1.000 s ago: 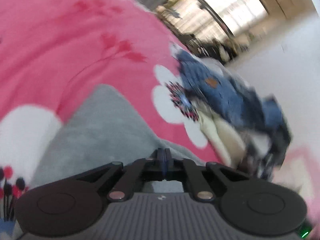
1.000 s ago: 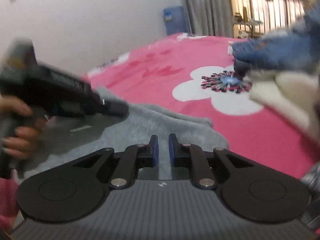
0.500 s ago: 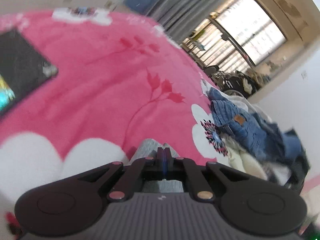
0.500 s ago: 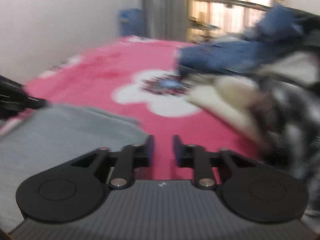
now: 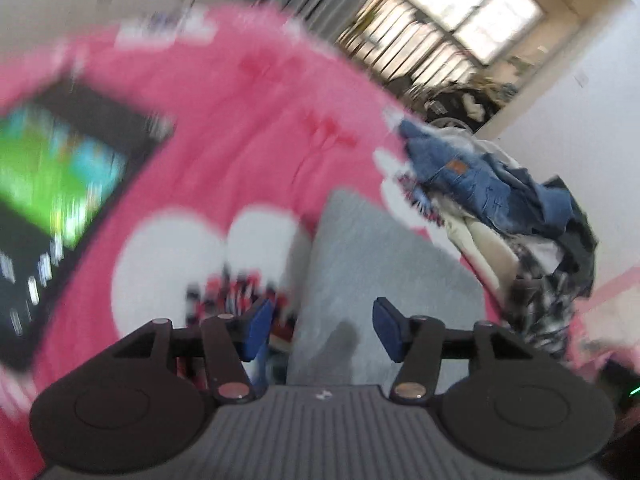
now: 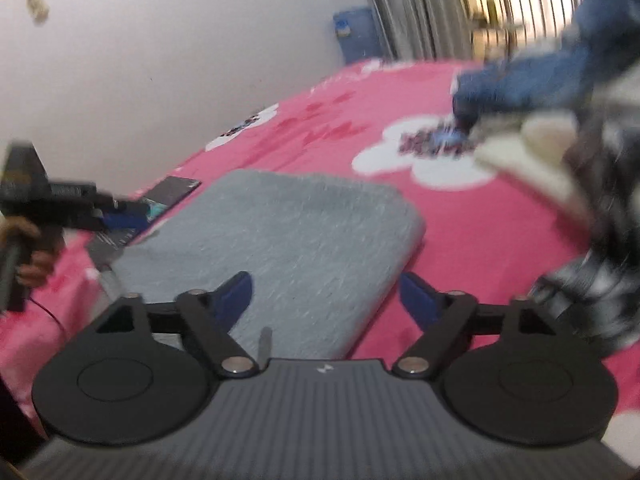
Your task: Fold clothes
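Observation:
A folded grey fleece garment (image 6: 280,236) lies flat on the pink flowered bedspread (image 6: 472,220). My right gripper (image 6: 326,300) hovers over its near right corner, jaws opening, nothing pressed between the pads. In the left wrist view the same grey garment (image 5: 372,264) stretches ahead of my left gripper (image 5: 322,326), whose jaws are opening above the cloth's near edge without gripping it. The left gripper (image 6: 120,216) also shows at the left of the right wrist view, held by a hand (image 6: 30,264).
A heap of unfolded clothes (image 5: 500,208), with blue denim on top and cream and checked pieces below, sits to the right (image 6: 560,92). A dark tablet with a lit screen (image 5: 56,184) lies on the bedspread at left. A white wall and barred window stand behind.
Both grippers have opened and let go of the grey garment, which now lies folded flat. Both views have drawn back, so more of the garment shows.

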`<state>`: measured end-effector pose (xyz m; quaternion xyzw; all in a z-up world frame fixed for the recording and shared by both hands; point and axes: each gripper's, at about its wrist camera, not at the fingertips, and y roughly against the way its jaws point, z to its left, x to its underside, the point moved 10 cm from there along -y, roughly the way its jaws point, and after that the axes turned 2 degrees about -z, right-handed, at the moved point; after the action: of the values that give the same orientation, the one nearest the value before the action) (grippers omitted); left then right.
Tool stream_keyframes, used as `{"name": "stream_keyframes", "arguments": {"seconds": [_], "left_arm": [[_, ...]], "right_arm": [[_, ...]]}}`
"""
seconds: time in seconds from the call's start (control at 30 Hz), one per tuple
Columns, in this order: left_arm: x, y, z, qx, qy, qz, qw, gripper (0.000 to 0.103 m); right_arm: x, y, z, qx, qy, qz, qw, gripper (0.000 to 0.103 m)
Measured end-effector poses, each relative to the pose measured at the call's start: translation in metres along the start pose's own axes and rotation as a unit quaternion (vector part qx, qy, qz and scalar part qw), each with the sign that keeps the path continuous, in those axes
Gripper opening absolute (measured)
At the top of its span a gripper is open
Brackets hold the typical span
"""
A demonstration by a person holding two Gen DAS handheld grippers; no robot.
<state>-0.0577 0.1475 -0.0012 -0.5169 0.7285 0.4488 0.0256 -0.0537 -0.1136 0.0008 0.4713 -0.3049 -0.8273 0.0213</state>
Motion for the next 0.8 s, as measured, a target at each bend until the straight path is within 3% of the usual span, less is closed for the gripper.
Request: {"name": "stream_keyframes", "arguments": {"seconds": [0.13,0.2,0.33,0.47,0.67,0.8], "left_arm": [[0.009,-0.018,0.007,0.049,0.079,0.055,0.9941,0.057],[0.012,-0.03,0.01,0.035,0.067,0.071,0.9946,0.057],[0.014,-0.05,0.008,0.048,0.055,0.091,0.9932,0.067],[0.015,-0.056,0.001,0.084,0.04,0.104,0.9902,0.049],[0.019,-0.08,0.008,0.134,0.103,0.125,0.9777,0.052],[0.016,-0.1,-0.006,0.139,0.068,0.153,0.9761,0.058]], "right_arm": [[0.009,-0.007,-0.013,-0.033,-0.108,0.02,0.993,0.082],[0.013,-0.008,-0.011,-0.06,-0.128,0.024,0.99,0.082],[0.025,-0.02,-0.012,-0.058,-0.134,0.048,0.988,0.082],[0.026,-0.028,-0.019,-0.066,-0.151,0.037,0.986,0.08],[0.012,-0.047,-0.026,-0.082,-0.157,0.036,0.983,0.081],[0.004,-0.061,-0.026,-0.081,-0.145,0.047,0.985,0.082]]}}
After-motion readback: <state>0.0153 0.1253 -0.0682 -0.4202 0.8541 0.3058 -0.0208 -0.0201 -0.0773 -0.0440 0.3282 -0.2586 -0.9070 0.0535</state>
